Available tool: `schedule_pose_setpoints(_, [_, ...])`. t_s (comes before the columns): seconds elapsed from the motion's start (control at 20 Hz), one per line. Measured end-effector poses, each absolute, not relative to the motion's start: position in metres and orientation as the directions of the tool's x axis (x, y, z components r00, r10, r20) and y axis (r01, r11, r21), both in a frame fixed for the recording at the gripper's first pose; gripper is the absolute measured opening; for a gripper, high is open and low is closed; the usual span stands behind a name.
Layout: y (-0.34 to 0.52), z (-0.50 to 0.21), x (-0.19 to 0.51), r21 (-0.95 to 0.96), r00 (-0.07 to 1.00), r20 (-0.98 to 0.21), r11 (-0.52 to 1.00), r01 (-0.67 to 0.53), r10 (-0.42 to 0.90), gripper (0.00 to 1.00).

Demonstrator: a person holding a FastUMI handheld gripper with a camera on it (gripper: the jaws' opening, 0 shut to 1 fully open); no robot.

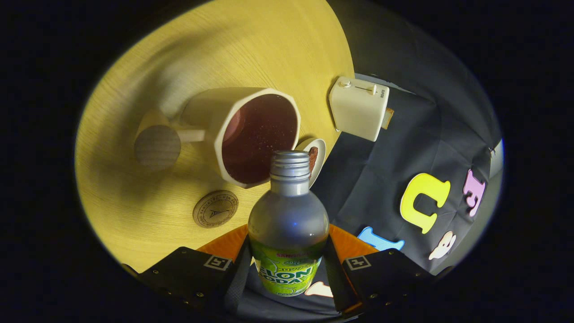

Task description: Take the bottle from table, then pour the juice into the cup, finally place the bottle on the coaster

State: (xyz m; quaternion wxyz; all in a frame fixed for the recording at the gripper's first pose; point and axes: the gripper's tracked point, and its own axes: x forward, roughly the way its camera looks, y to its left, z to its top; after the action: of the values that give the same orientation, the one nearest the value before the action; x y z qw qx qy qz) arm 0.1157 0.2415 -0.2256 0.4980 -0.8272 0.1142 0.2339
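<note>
My gripper [289, 273] is shut on a silver aluminium bottle [289, 215] with a green label, its two black fingers [240, 273] pressing the bottle's sides. The bottle has no cap, and its threaded neck points at the near rim of a cream faceted cup [251, 134] just ahead. The whole scene looks tilted, so the bottle is leaning toward the cup. Dark red juice with small bubbles fills the cup. A round cork coaster [215, 209] lies flat on the wooden table [251, 45], beside the cup and just ahead of the left finger.
A wooden cylinder [157, 146] stands by the cup's handle. Behind the bottle neck is a small white dish [319, 154] holding something brown. Beyond it, at the table's edge, a cream toaster [358, 107] stands against the black cloth wall.
</note>
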Motion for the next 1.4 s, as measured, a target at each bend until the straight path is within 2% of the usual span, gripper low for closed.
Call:
schedule_pose_setpoints(0.85, [0.236,-0.228,0.104,-0.853,0.848,-0.521,-0.112,-0.51,0.1,0.78])
schedule_pose_setpoints(1.4, [0.206,-0.223,0.097,-0.777,0.825,-0.556,0.289,-0.559,0.1,0.77])
